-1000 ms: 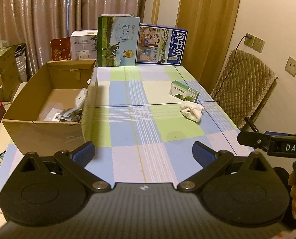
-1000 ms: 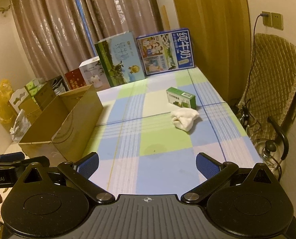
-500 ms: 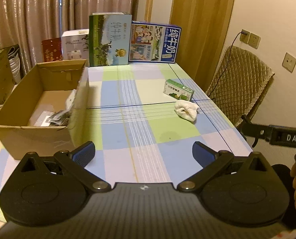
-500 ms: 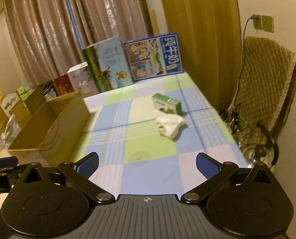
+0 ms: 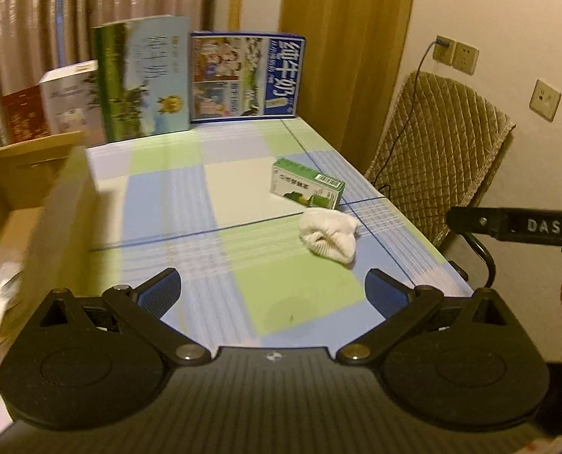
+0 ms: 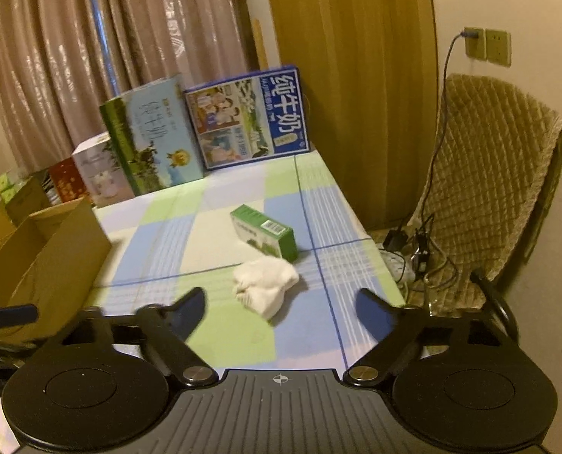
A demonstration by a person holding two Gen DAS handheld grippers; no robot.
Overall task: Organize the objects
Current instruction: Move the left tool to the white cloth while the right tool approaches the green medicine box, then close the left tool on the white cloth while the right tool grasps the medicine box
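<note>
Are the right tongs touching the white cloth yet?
Apart. In the right wrist view the right tongs stand open, with bare tablecloth between the cloth and each finger.

Dim, warm yellowish room light. Motion blur smears the cardboard box [image 5: 35,227] and milk cartons [image 5: 144,79] in the left view. Fisheye bends the edges, with dark corners. Glare streaks the curtain [image 6: 148,38] folds.

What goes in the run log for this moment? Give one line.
left tongs: open, empty | right tongs: open, nearing white cloth | green box: on table | cardboard box: open
</note>
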